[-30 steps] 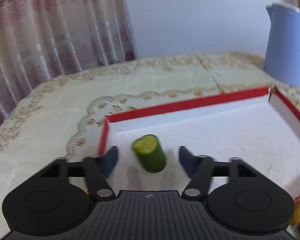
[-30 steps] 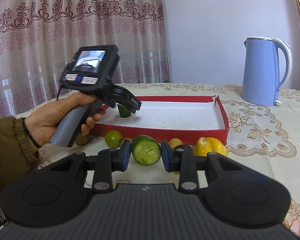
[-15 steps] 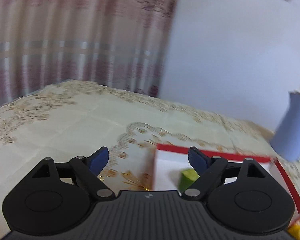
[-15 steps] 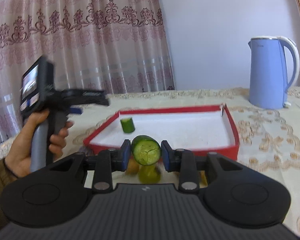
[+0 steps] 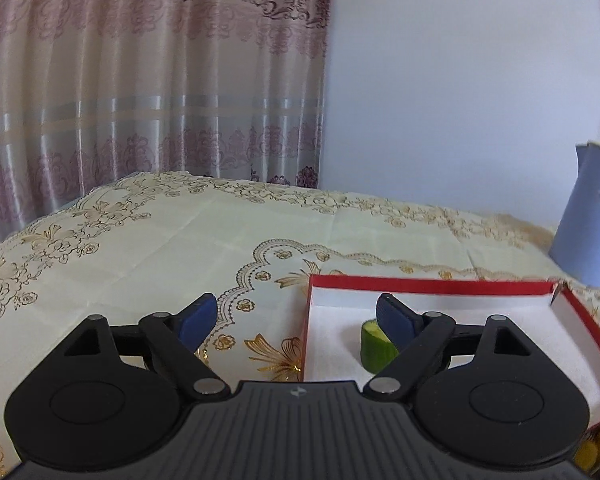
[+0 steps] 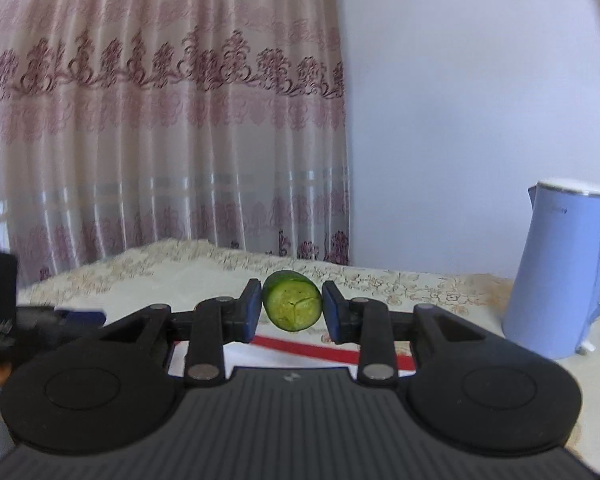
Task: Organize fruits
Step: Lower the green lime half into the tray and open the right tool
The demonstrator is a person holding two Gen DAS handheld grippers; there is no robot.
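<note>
Fingers first: on the right gripper (image 6: 292,307) we see the two blue pads clenched on a cucumber piece (image 6: 291,306), one pad pressed to each side of it, its pale cut face turned toward the camera. The piece hangs in the air above the near red rim of the tray (image 6: 306,350), clear of the tabletop (image 6: 428,288). Only a strip of that rim and a little of the white floor inside show beneath the fingers.

On the left gripper (image 5: 296,318) the fingers stand wide apart and grasp nothing. The left pad (image 5: 198,318) hangs over the patterned cloth outside the tray's left wall, and the right pad (image 5: 394,320) hangs over the tray's white floor. Between them we see only cloth and the tray's near left corner (image 5: 306,320).

A second cucumber piece (image 5: 374,346) stands upright on the white floor inside the tray, near its left wall. The left gripper's right pad sits in front of it in our view, covering its upper right part; we cannot tell whether pad and piece touch.

A pale blue kettle (image 6: 560,268) stands on the tabletop beyond the tray's far right corner. Just outside the tray's near right corner, at the very edge of the left wrist view, a few yellow fruits (image 5: 598,442) lie on the cloth. Behind the tabletop hang a patterned pink curtain (image 6: 160,140) and a plain wall. At the left edge of the right wrist view we make out the dark body of the left gripper, blurred.
</note>
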